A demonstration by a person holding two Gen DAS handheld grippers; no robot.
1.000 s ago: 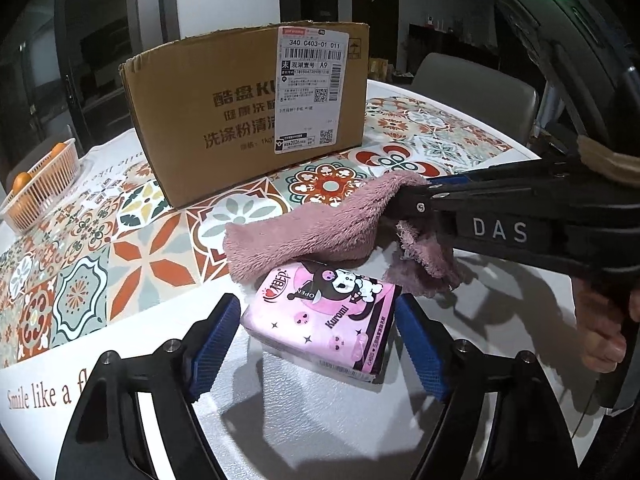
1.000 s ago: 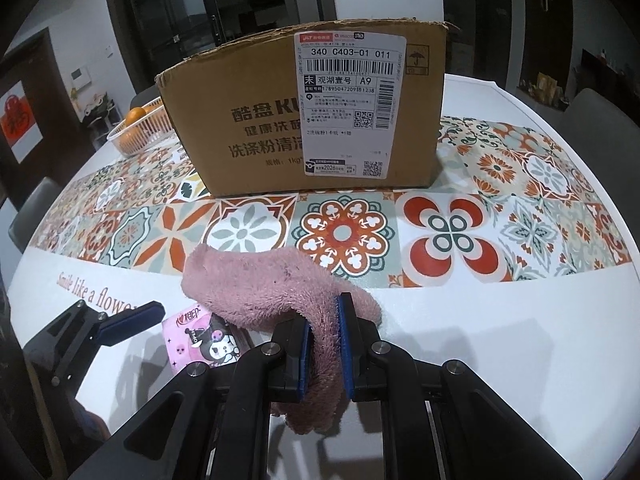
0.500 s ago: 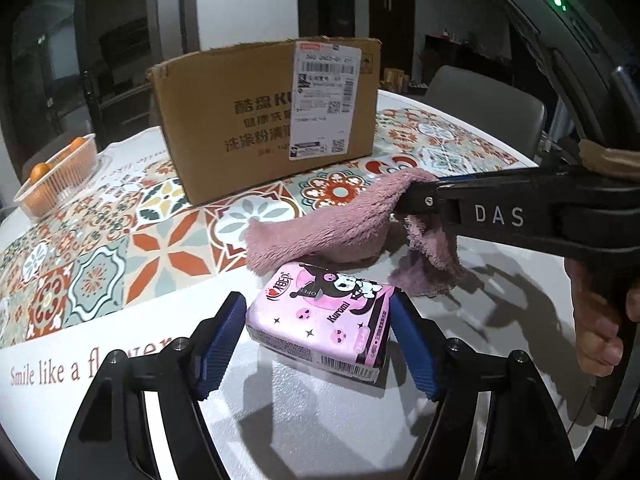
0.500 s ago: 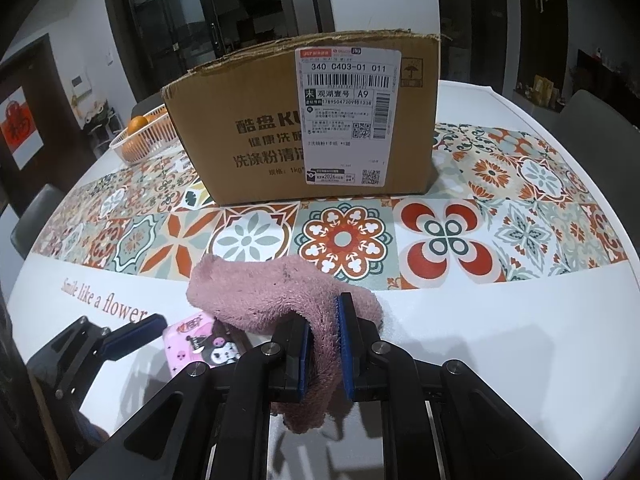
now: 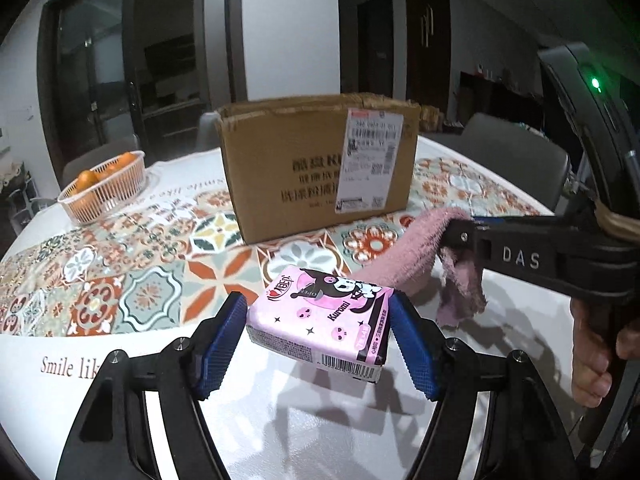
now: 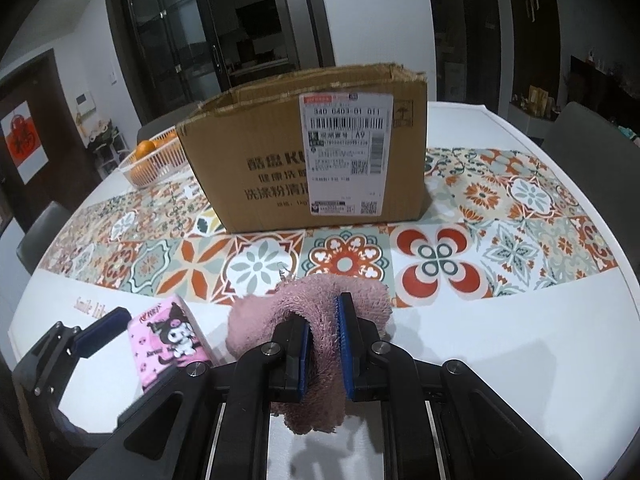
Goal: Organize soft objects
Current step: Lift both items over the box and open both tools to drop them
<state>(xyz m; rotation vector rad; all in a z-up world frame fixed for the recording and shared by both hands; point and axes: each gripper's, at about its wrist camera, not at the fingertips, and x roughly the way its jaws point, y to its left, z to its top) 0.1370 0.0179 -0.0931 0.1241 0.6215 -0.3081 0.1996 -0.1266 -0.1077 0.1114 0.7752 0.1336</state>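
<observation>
I see the pink tissue pack (image 5: 320, 316) held between the blue pads of the left gripper (image 5: 318, 338); both fingers (image 5: 224, 340) press its short sides, and it hangs tilted, clear of the white tabletop (image 5: 328, 432), with its shadow below it. In the right wrist view the same pack (image 6: 170, 340) sits at lower left, with one finger of the left gripper (image 6: 100, 330) along its near side.

The pink towel (image 6: 316, 312) is clamped in the right gripper (image 6: 322, 354). Its fingers (image 6: 346, 344) are closed on a fold of the pile, one end drooping below them and the other curling out to the left. From the left wrist view the towel (image 5: 404, 256) drapes over the tip of the right gripper (image 5: 460, 236) (marked "DAS" on its side), with a loose end hanging just beside the pack.

Beyond both items, an open cardboard box (image 6: 308, 164) with a white shipping label (image 6: 346, 152) stands on the patterned tile runner (image 6: 432, 264). A white basket of oranges (image 5: 106, 186) rests at the far left, well apart from the box.
</observation>
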